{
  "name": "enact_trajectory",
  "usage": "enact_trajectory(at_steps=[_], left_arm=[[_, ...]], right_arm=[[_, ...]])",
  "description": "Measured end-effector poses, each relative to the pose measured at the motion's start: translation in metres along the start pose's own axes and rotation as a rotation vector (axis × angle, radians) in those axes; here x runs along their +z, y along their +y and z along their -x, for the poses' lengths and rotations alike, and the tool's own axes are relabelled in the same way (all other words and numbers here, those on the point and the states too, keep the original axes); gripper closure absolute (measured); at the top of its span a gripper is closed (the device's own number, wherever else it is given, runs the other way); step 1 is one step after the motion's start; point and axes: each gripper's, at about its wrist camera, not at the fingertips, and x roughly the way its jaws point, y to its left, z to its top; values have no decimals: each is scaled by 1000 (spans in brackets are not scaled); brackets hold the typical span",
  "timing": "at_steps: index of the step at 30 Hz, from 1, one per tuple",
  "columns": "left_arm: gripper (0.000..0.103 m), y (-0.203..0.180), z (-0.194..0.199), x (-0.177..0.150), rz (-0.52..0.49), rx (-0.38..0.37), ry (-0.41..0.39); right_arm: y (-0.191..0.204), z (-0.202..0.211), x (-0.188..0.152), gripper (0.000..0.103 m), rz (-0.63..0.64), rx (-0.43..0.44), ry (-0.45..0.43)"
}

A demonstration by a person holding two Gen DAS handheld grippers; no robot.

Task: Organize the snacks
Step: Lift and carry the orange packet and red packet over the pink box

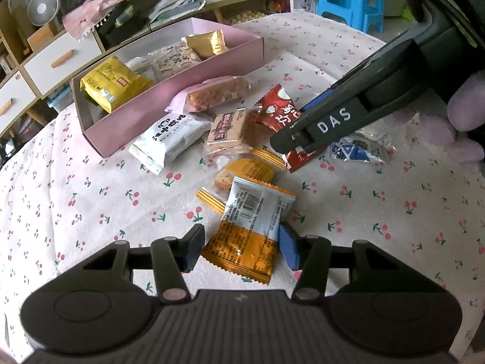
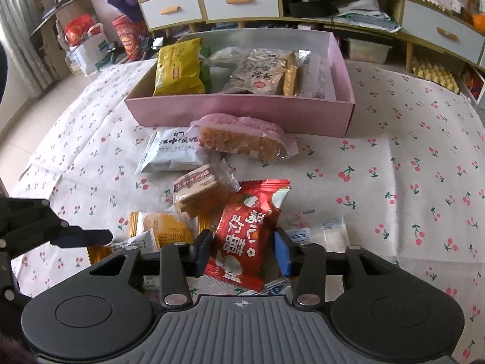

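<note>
- Left gripper point(image 1: 239, 250): fingers narrowed around the orange-and-white snack packet point(image 1: 251, 227); right pad touches the packet's edge, left pad seems just clear of it, so a firm clamp cannot be confirmed
- That packet lies flat on the cherry-print tablecloth point(image 1: 91, 197), overlapping a second orange packet point(image 1: 242, 176) behind it
- Right gripper point(image 2: 242, 251): fingers narrow, both pads against the sides of the red snack packet point(image 2: 248, 227); reads as a grip
- Red packet sits at the near edge of the loose pile, on top of a clear-and-blue wrapper point(image 2: 315, 230)
- Pink box point(image 2: 242, 109) stands beyond the pile, partly filled; yellow bag point(image 2: 178, 66) at its left end
- Still outside the box: white packet point(image 2: 172, 151), pink-wrapped crispy bar point(image 2: 242, 139), clear-wrapped biscuit stack point(image 2: 200, 191)
- Handling judgement: packets are light, air-puffed film; soft, crinkly, likely slippery. Contents (biscuits, crisp bar) probably brittle, so squeeze lightly
- Best hold: across the narrow width near the middle, or on a crimped end seal where the film is flat and stiff
- Risk: film sliding out of the pads on lift; neighbouring wrappers dragged along
</note>
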Motion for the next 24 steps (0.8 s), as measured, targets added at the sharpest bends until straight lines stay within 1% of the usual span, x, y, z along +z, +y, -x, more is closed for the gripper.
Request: enact_trajectory(at_steps=[3,8,14,18,24], left_arm=[[54,3,5,1,19,-8,-9],[54,9,15,5,74,-29,-38],[54,20,21,8,149,-40,-41],[54,29,23,7,213,-50,-37],[54,41,27,11,275,-58,-69]], right_arm=[[-3,3,2,66,-27,17,1],[-5,10,6,69,-54,46,-9],[-11,15,10,69,-101,73,-14],[-17,18,12,70,-157,100,-8],[-29,27,17,70,-252,154,-14]])
